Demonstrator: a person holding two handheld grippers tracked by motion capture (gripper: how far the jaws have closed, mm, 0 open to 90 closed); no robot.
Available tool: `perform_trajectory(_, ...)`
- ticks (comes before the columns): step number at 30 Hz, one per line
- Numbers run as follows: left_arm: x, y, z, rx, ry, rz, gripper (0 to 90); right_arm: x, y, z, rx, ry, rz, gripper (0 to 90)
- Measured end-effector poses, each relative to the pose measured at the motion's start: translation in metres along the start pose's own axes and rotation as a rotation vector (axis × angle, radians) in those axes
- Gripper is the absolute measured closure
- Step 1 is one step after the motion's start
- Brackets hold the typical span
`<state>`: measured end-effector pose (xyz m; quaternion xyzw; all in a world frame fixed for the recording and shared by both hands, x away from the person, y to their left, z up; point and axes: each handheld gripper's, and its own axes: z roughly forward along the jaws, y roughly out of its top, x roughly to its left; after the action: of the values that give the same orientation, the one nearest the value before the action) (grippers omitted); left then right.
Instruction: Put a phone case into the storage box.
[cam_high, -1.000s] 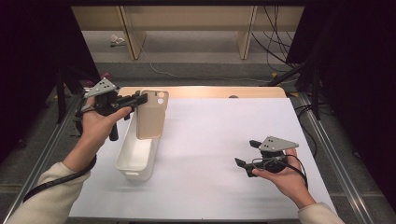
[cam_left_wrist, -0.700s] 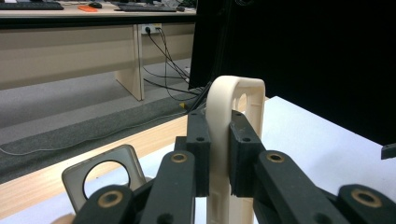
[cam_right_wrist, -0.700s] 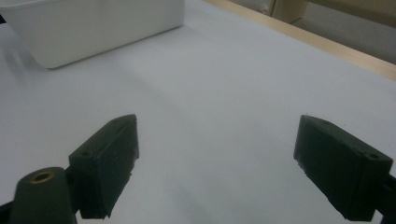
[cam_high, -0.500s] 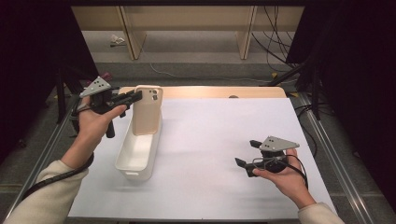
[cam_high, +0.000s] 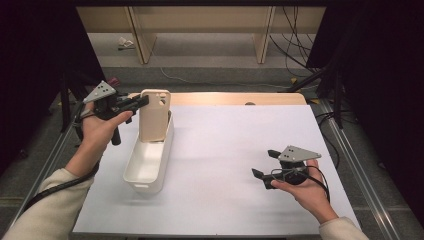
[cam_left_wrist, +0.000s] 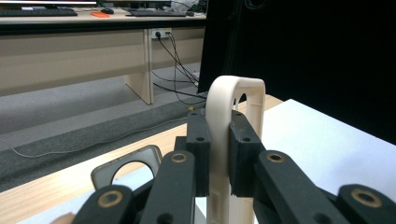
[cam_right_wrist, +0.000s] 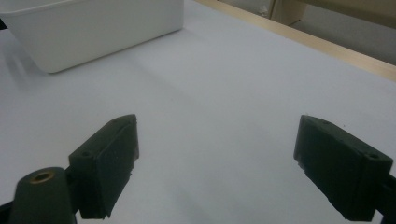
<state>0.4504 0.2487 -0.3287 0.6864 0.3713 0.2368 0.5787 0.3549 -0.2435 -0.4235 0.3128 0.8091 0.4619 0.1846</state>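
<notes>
Grip unchanged, our left tool (cam_high: 142, 101) has tipped the beige plastic phone case (cam_high: 154, 116) upright over the white rectangular bin (cam_high: 145, 170), near release.

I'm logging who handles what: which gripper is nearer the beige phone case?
Left. The left gripper is clamped on the phone case, holding it upright over the white bin's far end. The right gripper rests open, far across the table.

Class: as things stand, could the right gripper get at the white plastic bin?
Probably yes: the right gripper is open, and bare table lies between it and the white plastic bin.
</notes>
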Motion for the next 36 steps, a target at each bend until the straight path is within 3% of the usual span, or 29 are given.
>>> perform_trajectory(11,0.011,-0.005,0.006,-0.013,0.02,-0.008,80.7,0.0,0.0,0.0,-0.004,0.008,0.006,14.8)
perform_trajectory(36,0.022,-0.021,0.019,-0.013,0.049,-0.02,80.6,0.0,0.0,0.0,-0.013,0.006,0.012,14.8)
